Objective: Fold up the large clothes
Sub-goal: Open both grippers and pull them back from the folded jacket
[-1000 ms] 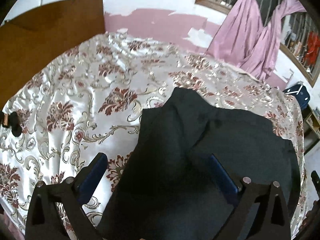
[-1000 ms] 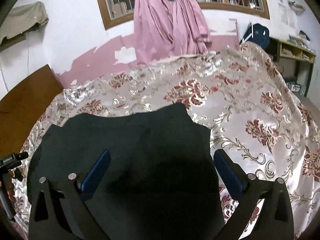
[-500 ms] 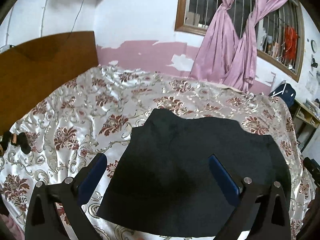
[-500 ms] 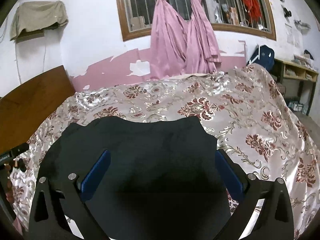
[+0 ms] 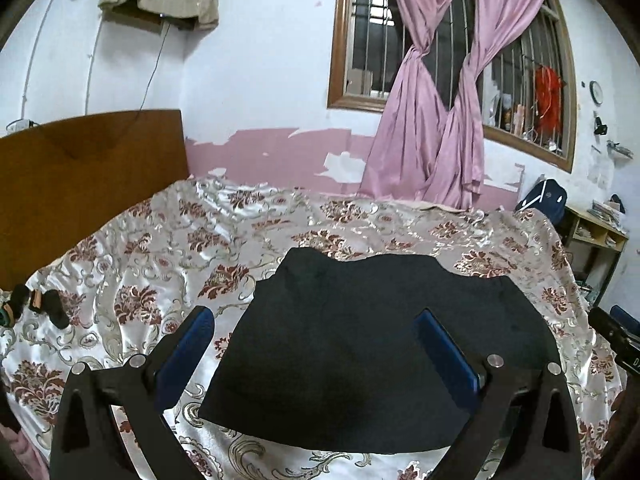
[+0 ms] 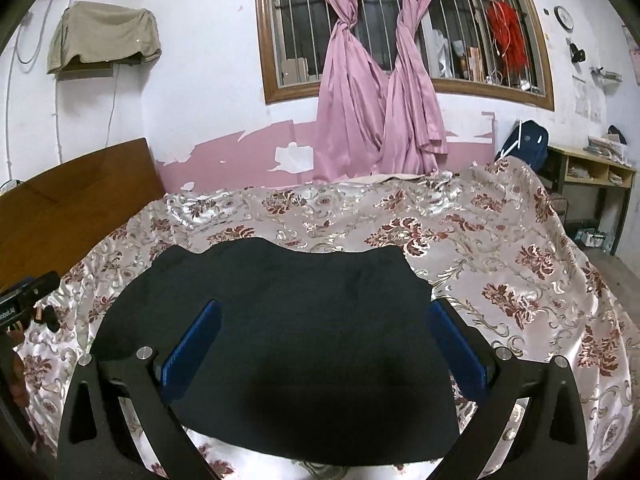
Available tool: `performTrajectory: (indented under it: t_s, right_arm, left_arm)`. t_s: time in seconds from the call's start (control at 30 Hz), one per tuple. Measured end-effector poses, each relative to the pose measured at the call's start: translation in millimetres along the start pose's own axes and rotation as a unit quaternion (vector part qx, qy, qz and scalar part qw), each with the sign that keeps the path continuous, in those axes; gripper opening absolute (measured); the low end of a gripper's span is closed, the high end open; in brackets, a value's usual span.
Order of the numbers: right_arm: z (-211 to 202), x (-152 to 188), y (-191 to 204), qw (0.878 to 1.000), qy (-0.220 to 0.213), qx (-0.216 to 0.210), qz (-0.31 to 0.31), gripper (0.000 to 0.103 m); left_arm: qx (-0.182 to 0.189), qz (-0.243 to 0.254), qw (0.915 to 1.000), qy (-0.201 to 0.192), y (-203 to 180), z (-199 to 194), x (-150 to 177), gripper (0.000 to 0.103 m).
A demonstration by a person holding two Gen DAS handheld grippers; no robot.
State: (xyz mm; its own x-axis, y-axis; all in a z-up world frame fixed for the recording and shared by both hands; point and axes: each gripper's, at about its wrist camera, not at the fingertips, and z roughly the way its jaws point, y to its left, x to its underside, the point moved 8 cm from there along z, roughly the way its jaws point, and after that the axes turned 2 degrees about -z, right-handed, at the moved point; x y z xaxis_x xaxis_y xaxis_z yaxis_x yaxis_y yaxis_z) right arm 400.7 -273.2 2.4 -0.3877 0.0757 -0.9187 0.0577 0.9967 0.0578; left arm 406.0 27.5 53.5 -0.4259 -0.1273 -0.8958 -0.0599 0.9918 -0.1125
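Garment: a black folded garment (image 5: 380,344) lies flat on the floral bedspread (image 5: 160,264), on the near half of the bed, well short of the wall with the window.
Garment edges: its near edge is a straight fold line close to the bed's front; its far edge is wavy, with a raised corner at the headboard side.
Left gripper: the left gripper (image 5: 316,328) is held above the garment's headboard-side part with its 2 blue pads spread wide and nothing between them.
Left gripper and garment: one blue pad (image 5: 188,344) shows over bare bedspread just off the garment's side edge; the other shows over the black cloth. No contact with the cloth is visible.
Right gripper: the right gripper (image 6: 324,320) is held above the garment's other half, its jaws also wide apart and empty.
Right gripper and garment: one pad shows over the black cloth, the other pad (image 6: 452,344) at the garment's outer side edge, where cloth meets bedspread.
Headboard: a brown wooden headboard (image 5: 80,176) stands at one side of the bedspread.
Curtains: 2 pink curtains (image 6: 372,92), each knotted, hang in front of a barred window (image 6: 304,20) beyond the bed's far edge.
Small objects: dark small objects (image 5: 48,308) lie on the bedspread near the headboard; what they are cannot be told.
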Motion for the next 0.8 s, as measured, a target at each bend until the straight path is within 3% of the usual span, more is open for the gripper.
performTrajectory:
  t_s: [0.5, 0.8]
  right_arm:
    - [-69, 27, 26, 0.998, -0.061, 0.0, 0.008, 0.101]
    - [-94, 60, 37, 0.998, -0.065, -0.014, 0.006, 0.101]
  left_arm:
    - [0.036, 0.008, 0.9988, -0.032, -5, -55, 30, 0.103]
    - [0.057, 0.01, 0.9981, -0.019, -4, -76, 62, 0.103]
